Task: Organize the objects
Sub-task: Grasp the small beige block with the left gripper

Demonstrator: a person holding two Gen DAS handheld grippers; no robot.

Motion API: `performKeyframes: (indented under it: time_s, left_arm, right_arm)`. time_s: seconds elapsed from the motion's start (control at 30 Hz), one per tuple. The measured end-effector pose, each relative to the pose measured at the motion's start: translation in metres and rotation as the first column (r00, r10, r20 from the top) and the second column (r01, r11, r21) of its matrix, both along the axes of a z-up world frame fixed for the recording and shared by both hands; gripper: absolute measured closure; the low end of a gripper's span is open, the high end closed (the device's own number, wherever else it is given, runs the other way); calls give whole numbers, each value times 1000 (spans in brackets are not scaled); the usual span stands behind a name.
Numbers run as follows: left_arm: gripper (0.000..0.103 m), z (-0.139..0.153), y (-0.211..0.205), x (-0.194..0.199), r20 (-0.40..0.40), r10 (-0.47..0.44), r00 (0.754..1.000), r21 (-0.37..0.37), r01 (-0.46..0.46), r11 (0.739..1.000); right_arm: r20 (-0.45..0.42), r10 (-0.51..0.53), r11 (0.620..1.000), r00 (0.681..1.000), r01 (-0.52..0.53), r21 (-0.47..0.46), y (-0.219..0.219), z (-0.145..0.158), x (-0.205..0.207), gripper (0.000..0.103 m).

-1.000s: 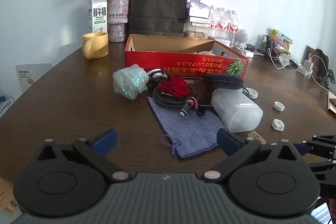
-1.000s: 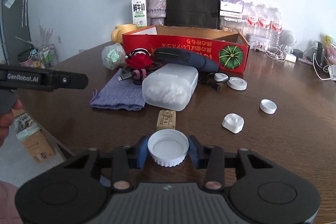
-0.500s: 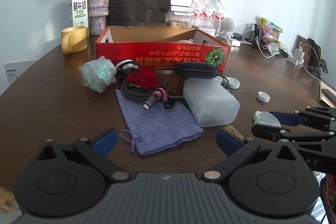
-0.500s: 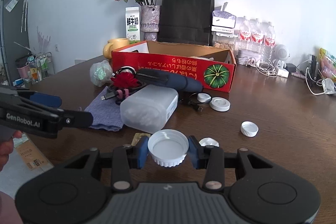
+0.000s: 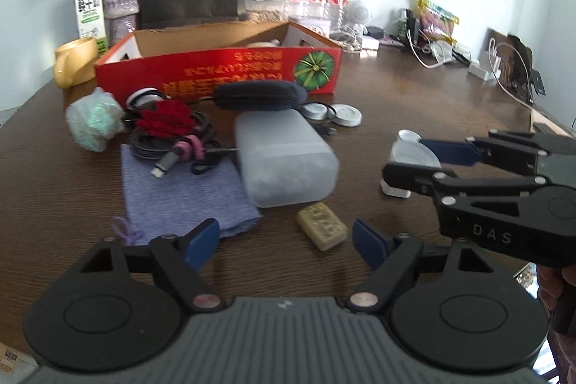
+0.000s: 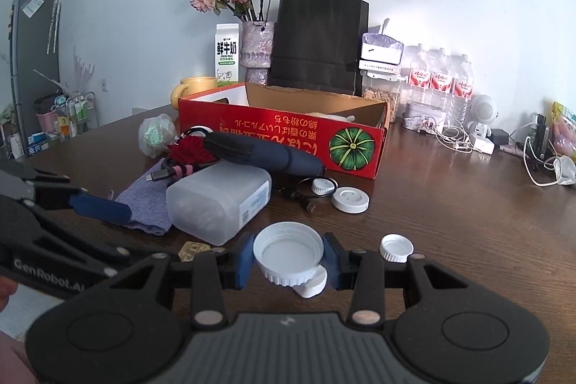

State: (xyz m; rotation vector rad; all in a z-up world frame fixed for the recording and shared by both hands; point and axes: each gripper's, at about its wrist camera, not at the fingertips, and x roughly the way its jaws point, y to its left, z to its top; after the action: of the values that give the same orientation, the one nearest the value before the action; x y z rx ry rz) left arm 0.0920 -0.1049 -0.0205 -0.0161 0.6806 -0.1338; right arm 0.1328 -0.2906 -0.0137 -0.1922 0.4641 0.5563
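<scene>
There, a white screw lid (image 6: pixel 288 252) sat clamped between the blue pads of the right tongs (image 6: pixel 288 256), open side up, lifted above the brown worktop (image 6: pixel 450 222). Beneath it lay a smaller white piece (image 6: pixel 312 285), and just to its right stood a small white cap (image 6: pixel 396 247). In the left wrist view the same lid (image 5: pixel 414 153) showed at the tips of the right tongs (image 5: pixel 414 157).

The left tongs (image 5: pixel 286 242) were closing, though the gap was wide and nothing was between the pads; ahead of them lay a small tan block (image 5: pixel 322 229) and the corner of a blue-grey cloth pouch (image 5: pixel 180 193). A frosted plastic box (image 5: pixel 284 157) lay on its side touching the pouch, with a coiled cable (image 5: pixel 172 146) and a red fabric flower (image 5: pixel 165 119) beside it. Behind these rested a dark zip case (image 5: pixel 259 96), two round white lids (image 5: pixel 331 113), and a red cardboard box (image 5: pixel 216 74) standing open. A black paper bag (image 6: pixel 318 42), a milk carton (image 6: pixel 226 54) and a vase of dried roses (image 6: pixel 257 49) stood against the wall.
</scene>
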Motion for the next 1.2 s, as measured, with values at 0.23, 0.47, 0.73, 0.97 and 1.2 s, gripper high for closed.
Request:
performKeyframes:
  time_s: [0.23, 0.47, 0.73, 0.97, 1.2]
  left_arm:
    - [43, -5, -15, 13, -44, 0, 999, -7, -1, 1000]
    - [50, -6, -24, 18, -52, 11, 999, 15, -10, 1000]
    - [75, -4, -22, 16, -48, 8, 999, 10, -8, 1000]
    - [75, 2, -17, 10, -18, 1, 1000, 8, -1, 1000]
    - [75, 12, -5, 0, 22, -9, 1000, 4, 9, 1000]
  right_arm:
    - [17, 47, 999, 999, -47, -11, -6, -3, 9, 64]
    - [13, 73, 997, 997, -73, -8, -8, -7, 15, 64]
    - [8, 82, 997, 997, -82, 1, -7, -8, 15, 64]
    - [10, 77, 997, 997, -77, 2, -3, -5, 13, 64]
    - [27, 73, 997, 997, -73, -2, 6, 4, 8, 64]
